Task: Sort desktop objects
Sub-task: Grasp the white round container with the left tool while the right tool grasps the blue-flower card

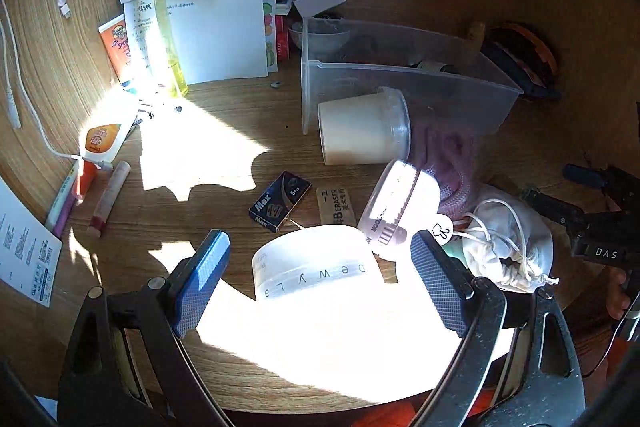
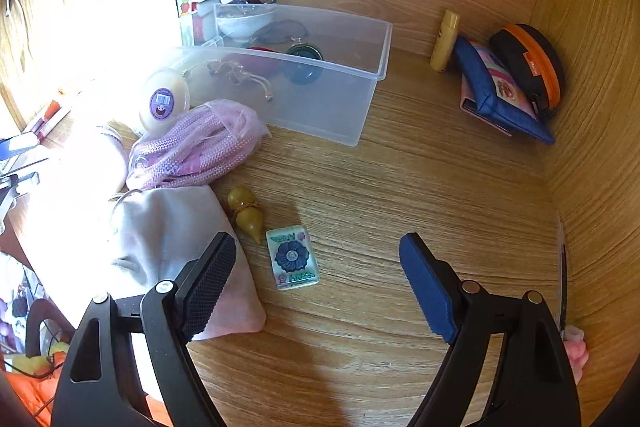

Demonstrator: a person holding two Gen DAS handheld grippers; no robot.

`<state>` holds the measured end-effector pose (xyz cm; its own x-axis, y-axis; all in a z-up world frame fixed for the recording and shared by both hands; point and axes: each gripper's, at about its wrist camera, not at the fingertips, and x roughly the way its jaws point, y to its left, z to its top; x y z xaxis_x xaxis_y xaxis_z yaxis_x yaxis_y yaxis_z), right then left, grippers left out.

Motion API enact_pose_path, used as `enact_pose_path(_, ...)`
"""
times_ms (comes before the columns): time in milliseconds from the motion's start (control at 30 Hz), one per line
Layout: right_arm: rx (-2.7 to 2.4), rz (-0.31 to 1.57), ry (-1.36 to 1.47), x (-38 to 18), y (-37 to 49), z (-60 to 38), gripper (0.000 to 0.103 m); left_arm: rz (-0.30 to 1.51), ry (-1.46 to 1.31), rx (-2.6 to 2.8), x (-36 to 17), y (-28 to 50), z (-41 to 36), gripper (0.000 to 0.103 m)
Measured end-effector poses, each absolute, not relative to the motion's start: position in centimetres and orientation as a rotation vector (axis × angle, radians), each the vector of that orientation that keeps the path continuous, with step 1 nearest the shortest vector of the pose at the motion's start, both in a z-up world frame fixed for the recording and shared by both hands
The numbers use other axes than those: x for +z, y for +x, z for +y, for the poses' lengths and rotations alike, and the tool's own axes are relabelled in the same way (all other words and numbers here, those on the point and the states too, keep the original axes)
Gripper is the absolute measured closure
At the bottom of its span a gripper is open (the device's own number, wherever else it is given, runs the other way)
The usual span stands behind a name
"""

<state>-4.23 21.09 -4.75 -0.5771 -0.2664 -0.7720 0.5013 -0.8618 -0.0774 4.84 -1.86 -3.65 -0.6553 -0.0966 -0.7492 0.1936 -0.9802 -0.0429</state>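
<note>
A clear plastic bin (image 1: 400,79) (image 2: 320,99) stands at the back of the wooden desk and holds a few small items. My left gripper (image 1: 320,259) is open, its jaws either side of a round white jar (image 1: 312,263). Another white jar (image 1: 400,203) leans beside it and a cream tub (image 1: 360,131) lies on its side by the bin. My right gripper (image 2: 316,267) is open over a floral tile (image 2: 293,257), next to a yellow gourd charm (image 2: 245,213) and a white cloth pouch (image 2: 176,251).
A Max staples box (image 1: 280,201) and an eraser (image 1: 335,205) lie mid-desk. A spray bottle (image 1: 154,27), tubes, pens and papers sit at the left. A pink mesh bag (image 2: 200,147) lies by the bin. Pouches (image 2: 504,91) and a lip balm (image 2: 444,41) stand at the back right.
</note>
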Motion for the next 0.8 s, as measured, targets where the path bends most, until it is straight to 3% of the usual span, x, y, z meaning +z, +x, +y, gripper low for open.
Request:
enact_pose_path(300, -2.374, 0.336, 1.185, -5.7, -5.4, 22.3, 0.027, 0.335, 1.223, -2.685, -5.7, 4.8, -1.8, 0.010)
enact_pose_path(500, -2.335, 0.363, 1.216, -6.6, -5.8, 22.2, 0.041, 0.349, 1.213, -2.662, -6.4, 4.5, -2.4, 0.010)
enact_pose_path(633, -2.314, 0.384, 1.200, -6.8, -5.8, 21.3, 0.056, 0.346, 1.172, -2.644, -6.3, 4.4, -2.6, 0.011)
enact_pose_path(700, -2.298, 0.386, 1.194, -6.8, -5.8, 21.0, 0.069, 0.346, 1.156, -2.648, -6.2, 4.5, -2.6, 0.016)
enact_pose_path(767, -2.290, 0.389, 1.190, -6.8, -5.8, 20.8, 0.077, 0.332, 1.143, -2.650, -6.0, 4.5, -2.5, 0.034)
enact_pose_path(800, -2.289, 0.389, 1.189, -6.8, -5.8, 20.8, 0.081, 0.321, 1.136, -2.645, -5.8, 4.5, -2.5, 0.035)
